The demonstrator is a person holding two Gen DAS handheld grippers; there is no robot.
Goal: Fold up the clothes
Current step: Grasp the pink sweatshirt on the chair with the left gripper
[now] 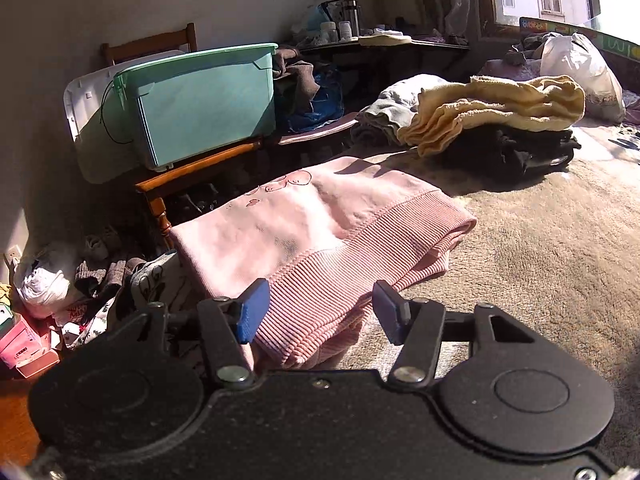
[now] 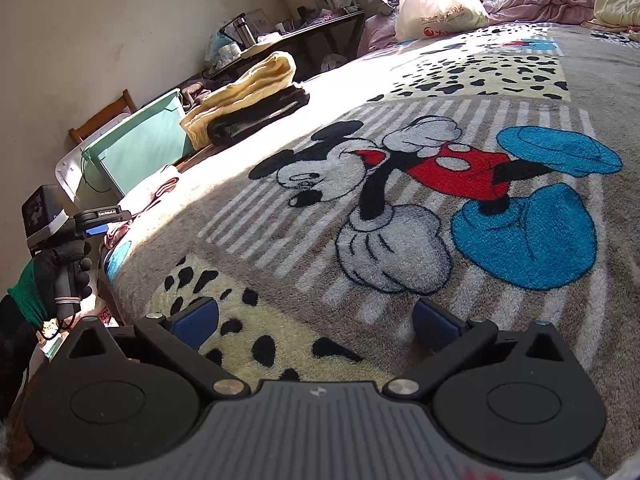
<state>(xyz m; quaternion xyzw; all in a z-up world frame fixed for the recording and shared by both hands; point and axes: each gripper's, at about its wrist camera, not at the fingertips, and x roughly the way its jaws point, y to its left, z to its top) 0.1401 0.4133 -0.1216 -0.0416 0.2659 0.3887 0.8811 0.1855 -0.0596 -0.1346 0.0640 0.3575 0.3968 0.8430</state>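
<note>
A folded pink sweatshirt (image 1: 320,236) with a ribbed hem lies at the near left edge of the bed blanket (image 1: 540,240). My left gripper (image 1: 320,312) is open, its blue pads on either side of the hem's near corner. In the right wrist view the same pink sweatshirt (image 2: 148,192) shows small at the far left, with the left gripper (image 2: 98,226) at it, held by a gloved hand (image 2: 60,264). My right gripper (image 2: 316,324) is open and holds nothing, low over the cartoon-mouse blanket (image 2: 400,200).
A stack of folded clothes, a yellow towel (image 1: 500,108) on dark garments (image 1: 520,148), sits farther back on the bed. A teal bin (image 1: 200,100) rests on a wooden chair beside the bed. A white plastic bag (image 2: 436,4) lies at the bed's far end. Clutter covers the floor (image 1: 48,300).
</note>
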